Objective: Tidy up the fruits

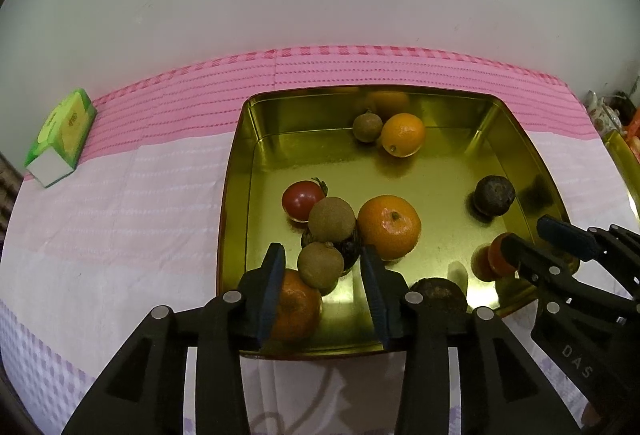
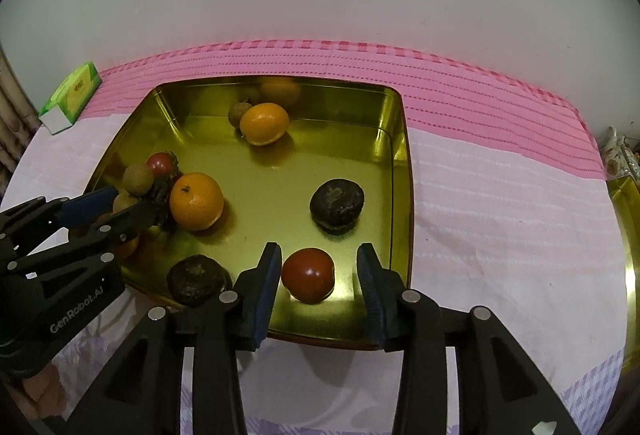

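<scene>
I am looking down into a gold tin (image 2: 400, 171) on a pink-clothed surface (image 2: 500, 203), fruit loose inside. My right gripper (image 2: 318, 285) has its fingers parted around a red tomato (image 2: 308, 274) at the tin's near edge, not pressing it. My left gripper (image 1: 322, 277) straddles a small brown fruit (image 1: 320, 264) near the near-left corner, fingers also slack. I judge the tomato smooth, soft and easily bruised; grip it gently across its widest part. The oranges (image 2: 196, 201) look firmer.
</scene>
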A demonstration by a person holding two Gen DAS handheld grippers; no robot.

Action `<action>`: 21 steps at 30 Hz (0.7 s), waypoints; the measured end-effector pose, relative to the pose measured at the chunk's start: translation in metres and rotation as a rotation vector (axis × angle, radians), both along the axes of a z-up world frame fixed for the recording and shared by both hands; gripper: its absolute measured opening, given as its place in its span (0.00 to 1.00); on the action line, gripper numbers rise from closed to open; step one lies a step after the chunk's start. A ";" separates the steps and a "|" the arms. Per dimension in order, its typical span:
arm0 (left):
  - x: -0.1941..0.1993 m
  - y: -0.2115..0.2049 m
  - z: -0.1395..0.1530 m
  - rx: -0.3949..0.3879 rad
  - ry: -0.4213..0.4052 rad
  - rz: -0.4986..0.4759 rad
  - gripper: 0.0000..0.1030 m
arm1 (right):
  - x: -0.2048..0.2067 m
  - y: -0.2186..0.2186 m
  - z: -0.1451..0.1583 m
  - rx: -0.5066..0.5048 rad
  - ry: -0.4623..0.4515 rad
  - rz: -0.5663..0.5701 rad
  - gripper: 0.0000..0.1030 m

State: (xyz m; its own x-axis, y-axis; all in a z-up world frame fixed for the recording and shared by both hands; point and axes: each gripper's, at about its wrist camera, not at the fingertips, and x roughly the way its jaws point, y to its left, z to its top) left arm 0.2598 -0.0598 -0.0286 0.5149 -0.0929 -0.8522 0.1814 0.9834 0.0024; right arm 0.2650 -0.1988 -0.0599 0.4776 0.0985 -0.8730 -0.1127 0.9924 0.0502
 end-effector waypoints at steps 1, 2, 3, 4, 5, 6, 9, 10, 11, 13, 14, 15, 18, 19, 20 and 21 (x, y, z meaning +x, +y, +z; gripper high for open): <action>-0.001 0.000 0.001 0.000 0.000 0.001 0.40 | -0.001 0.000 0.001 -0.001 -0.002 0.000 0.37; -0.002 0.001 0.001 -0.004 0.000 0.000 0.40 | -0.001 0.000 0.002 -0.002 -0.004 -0.001 0.37; -0.003 0.001 0.002 -0.008 0.001 -0.001 0.41 | -0.003 0.000 0.003 -0.002 -0.007 -0.002 0.38; -0.004 0.001 0.003 -0.008 0.001 0.000 0.41 | -0.003 -0.001 0.004 -0.002 -0.008 -0.004 0.38; -0.005 0.002 0.003 -0.011 0.001 0.001 0.41 | -0.005 -0.001 0.005 -0.001 -0.011 -0.006 0.39; -0.006 0.003 0.004 -0.016 0.000 0.000 0.42 | -0.006 -0.002 0.006 0.001 -0.013 -0.007 0.40; -0.010 0.003 0.008 -0.019 -0.005 -0.002 0.42 | -0.010 -0.003 0.009 0.000 -0.018 -0.010 0.40; -0.011 0.003 0.009 -0.024 -0.005 -0.005 0.42 | -0.011 -0.003 0.010 -0.001 -0.019 -0.011 0.40; -0.012 0.002 0.010 -0.025 -0.007 -0.006 0.42 | -0.013 -0.004 0.011 0.000 -0.022 -0.012 0.40; -0.015 0.002 0.012 -0.020 -0.014 -0.004 0.43 | -0.015 -0.004 0.013 -0.001 -0.025 -0.014 0.40; -0.016 0.002 0.013 -0.019 -0.015 -0.003 0.43 | -0.017 -0.005 0.015 -0.005 -0.027 -0.015 0.40; -0.018 0.002 0.015 -0.019 -0.016 -0.002 0.43 | -0.018 -0.005 0.015 -0.005 -0.028 -0.016 0.40; -0.025 0.002 0.019 -0.006 -0.026 -0.002 0.43 | -0.023 -0.004 0.019 -0.004 -0.033 -0.018 0.41; -0.027 0.003 0.022 -0.009 -0.028 0.000 0.43 | -0.024 -0.004 0.021 -0.004 -0.033 -0.018 0.41; -0.030 0.004 0.023 -0.009 -0.032 0.004 0.43 | -0.026 -0.004 0.022 -0.005 -0.035 -0.019 0.42; -0.032 0.005 0.025 -0.009 -0.035 0.009 0.43 | -0.029 -0.004 0.023 -0.006 -0.038 -0.021 0.45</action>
